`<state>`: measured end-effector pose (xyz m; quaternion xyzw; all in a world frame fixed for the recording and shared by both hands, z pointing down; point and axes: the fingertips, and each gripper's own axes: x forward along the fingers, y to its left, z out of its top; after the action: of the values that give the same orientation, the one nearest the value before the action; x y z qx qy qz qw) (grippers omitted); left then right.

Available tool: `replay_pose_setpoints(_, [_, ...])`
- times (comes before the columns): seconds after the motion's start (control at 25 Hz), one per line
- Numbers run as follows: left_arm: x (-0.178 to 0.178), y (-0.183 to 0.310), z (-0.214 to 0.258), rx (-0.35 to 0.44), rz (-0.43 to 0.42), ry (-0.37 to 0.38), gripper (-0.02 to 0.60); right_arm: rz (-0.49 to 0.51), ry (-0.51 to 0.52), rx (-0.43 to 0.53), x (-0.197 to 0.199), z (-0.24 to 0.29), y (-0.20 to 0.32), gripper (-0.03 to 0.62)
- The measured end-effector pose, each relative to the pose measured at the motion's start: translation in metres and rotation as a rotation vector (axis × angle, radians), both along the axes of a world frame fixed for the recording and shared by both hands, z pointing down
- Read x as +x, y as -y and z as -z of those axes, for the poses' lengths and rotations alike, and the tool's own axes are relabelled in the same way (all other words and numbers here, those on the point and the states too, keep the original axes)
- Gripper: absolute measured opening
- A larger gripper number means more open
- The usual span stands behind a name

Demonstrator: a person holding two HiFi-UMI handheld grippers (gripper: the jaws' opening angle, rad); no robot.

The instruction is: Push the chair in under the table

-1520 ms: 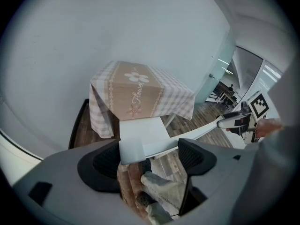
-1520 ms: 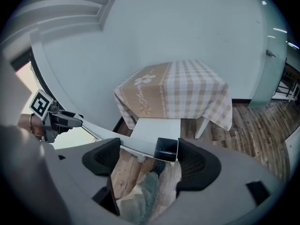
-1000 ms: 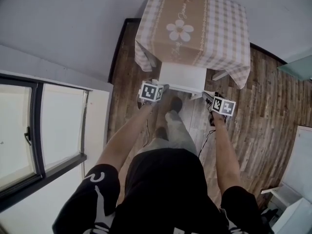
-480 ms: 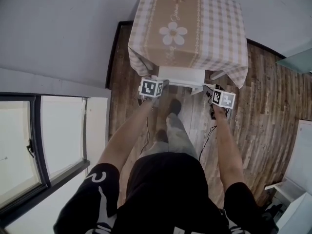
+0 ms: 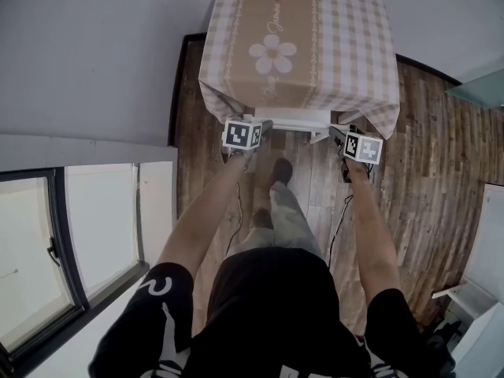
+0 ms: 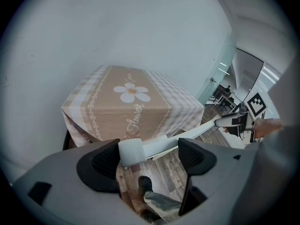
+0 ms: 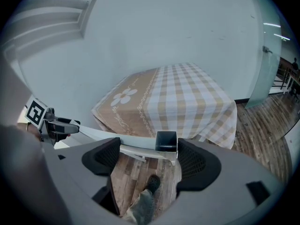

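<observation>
The left gripper [image 6: 150, 157] is standing with its jaws apart. The white corner of the chair [image 6: 130, 151] back is sitting between them, lying against the pad on that view's left and leaving a gap to the other pad. The right gripper [image 7: 147, 157] is likewise holding its jaws apart, with the dark end of the chair's top rail sitting between them, close to the pad on that view's right. In the head view both grippers are meeting the two ends of the back rail, with the person's arms reaching forward. The chair is sitting almost wholly beneath the cloth-covered table [image 5: 354, 53], only its white back showing past the hanging checked edge. The person's shoe [image 5: 282, 169] is resting on the wooden floor [image 5: 409, 179] just behind the chair.
</observation>
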<state>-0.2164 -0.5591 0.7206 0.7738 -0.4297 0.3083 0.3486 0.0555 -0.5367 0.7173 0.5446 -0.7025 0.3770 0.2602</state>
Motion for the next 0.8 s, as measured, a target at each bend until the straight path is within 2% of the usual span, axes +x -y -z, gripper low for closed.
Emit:
replay_pose_setpoints(0.16, [0.004,0.011,-0.002,-0.019,-0.008,-0.012,0.383,-0.004,-0.002,-0.001,0.004,0.000,0.011,0.402])
replay_pose_setpoints(0.8, [0.013,0.066,-0.002,0.005,-0.013,-0.017,0.387,-0.033,-0.007,0.004,0.013,0.000,0.063,0.399])
